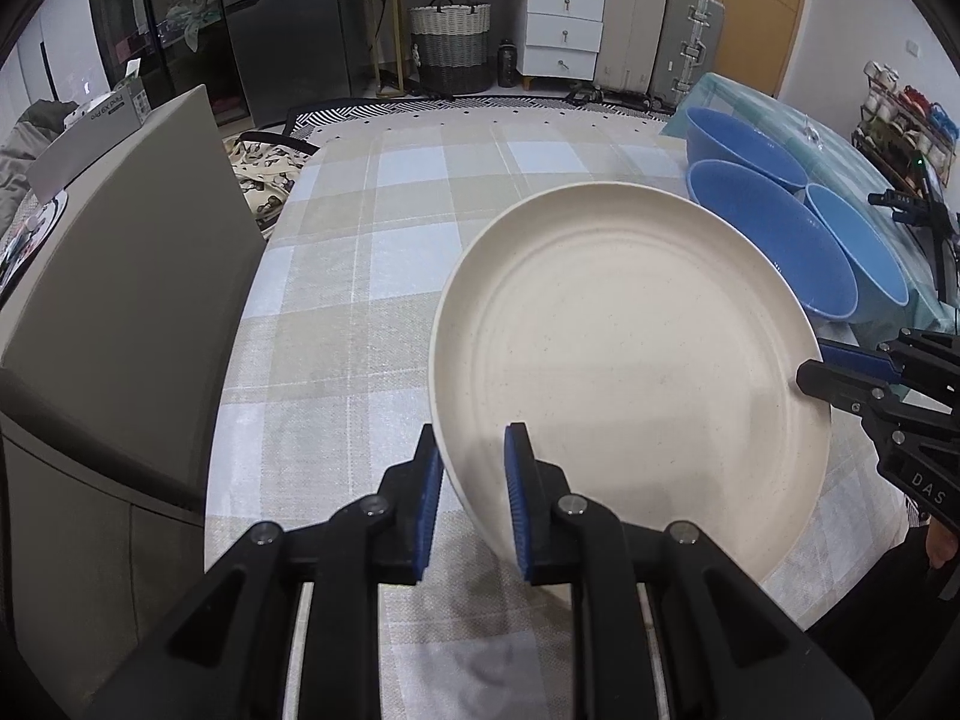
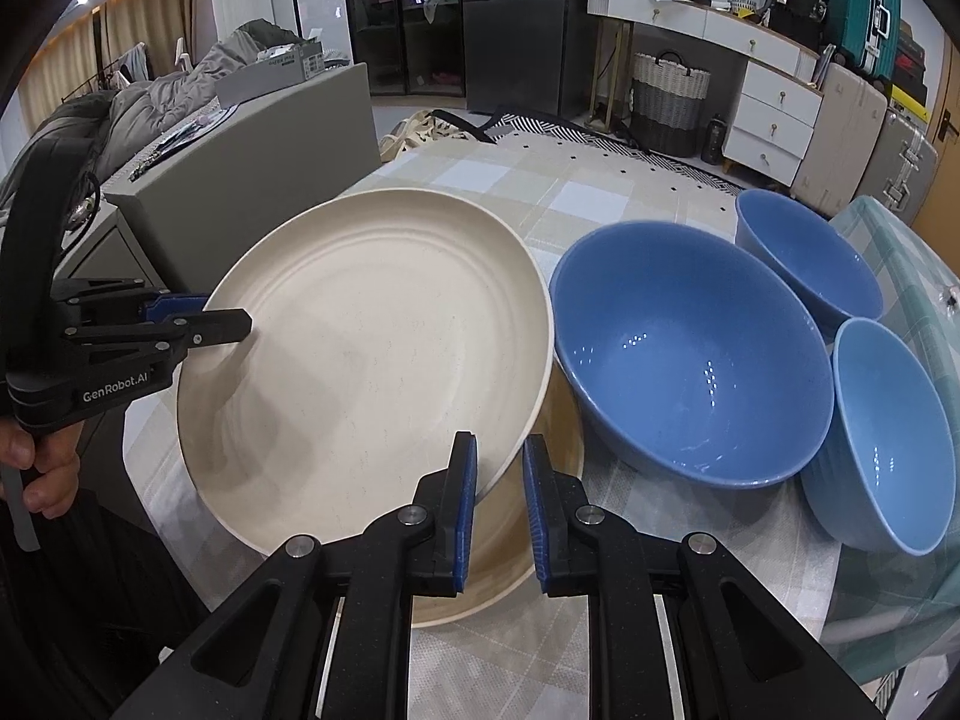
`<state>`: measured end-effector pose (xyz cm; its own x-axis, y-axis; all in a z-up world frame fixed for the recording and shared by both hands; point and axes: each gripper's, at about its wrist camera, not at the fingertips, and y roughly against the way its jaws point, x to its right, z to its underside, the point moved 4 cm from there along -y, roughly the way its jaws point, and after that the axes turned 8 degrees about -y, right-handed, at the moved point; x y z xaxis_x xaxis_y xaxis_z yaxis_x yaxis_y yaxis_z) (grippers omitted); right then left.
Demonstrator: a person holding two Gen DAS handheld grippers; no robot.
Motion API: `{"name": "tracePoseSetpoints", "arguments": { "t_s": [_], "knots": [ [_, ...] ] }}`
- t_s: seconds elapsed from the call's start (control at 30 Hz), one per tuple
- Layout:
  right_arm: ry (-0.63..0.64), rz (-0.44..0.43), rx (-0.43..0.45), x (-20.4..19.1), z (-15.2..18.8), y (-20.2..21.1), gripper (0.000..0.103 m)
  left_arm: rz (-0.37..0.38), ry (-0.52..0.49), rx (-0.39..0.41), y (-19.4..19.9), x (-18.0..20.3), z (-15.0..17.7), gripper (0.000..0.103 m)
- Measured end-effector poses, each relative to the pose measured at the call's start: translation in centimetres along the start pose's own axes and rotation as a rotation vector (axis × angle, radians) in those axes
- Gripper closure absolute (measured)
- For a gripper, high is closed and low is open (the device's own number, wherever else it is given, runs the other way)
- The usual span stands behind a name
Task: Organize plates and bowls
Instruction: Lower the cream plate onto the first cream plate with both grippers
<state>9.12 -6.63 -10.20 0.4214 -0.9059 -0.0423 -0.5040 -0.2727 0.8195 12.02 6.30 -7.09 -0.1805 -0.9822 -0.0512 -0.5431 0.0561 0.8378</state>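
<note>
1. Left wrist view: the left gripper (image 1: 471, 498) is sitting at the bottom centre of the frame, its blue-padded fingers (image 1: 427, 501) pinching the near rim of the cream plate (image 1: 630, 360).
2. The plate is filling the centre right of the frame, tilted above the checked surface (image 1: 372, 276).
3. The right gripper (image 1: 807, 375) is reaching in from the right edge, its fingers clamping the plate's right rim.
4. Three blue bowls (image 1: 774, 240) are clustering in the upper right, just behind the plate.
5. Right wrist view: the right gripper (image 2: 499, 510) is showing at the bottom centre, its fingers (image 2: 465, 510) pinching the cream plate (image 2: 372, 360) at its lower right rim.
6. A second cream plate (image 2: 540, 540) is lying on the surface beneath the held one.
7. The left gripper (image 2: 237, 324) is gripping the plate's left rim at the middle left, with a hand (image 2: 45, 474) holding it.
8. The large blue bowl (image 2: 690, 348) is standing just right of the plate, with two smaller bowls (image 2: 888, 420) at the right edge.
</note>
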Motion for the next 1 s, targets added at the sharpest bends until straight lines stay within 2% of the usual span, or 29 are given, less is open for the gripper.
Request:
{"name": "tracePoseSetpoints", "arguments": {
  "t_s": [1.0],
  "knots": [
    [0.005, 0.033, -0.071, -0.1, 0.5, -2.4, 0.087, -0.047, -0.094, -0.091, -1.9, 1.9, 1.0, 0.083]
  ]
}}
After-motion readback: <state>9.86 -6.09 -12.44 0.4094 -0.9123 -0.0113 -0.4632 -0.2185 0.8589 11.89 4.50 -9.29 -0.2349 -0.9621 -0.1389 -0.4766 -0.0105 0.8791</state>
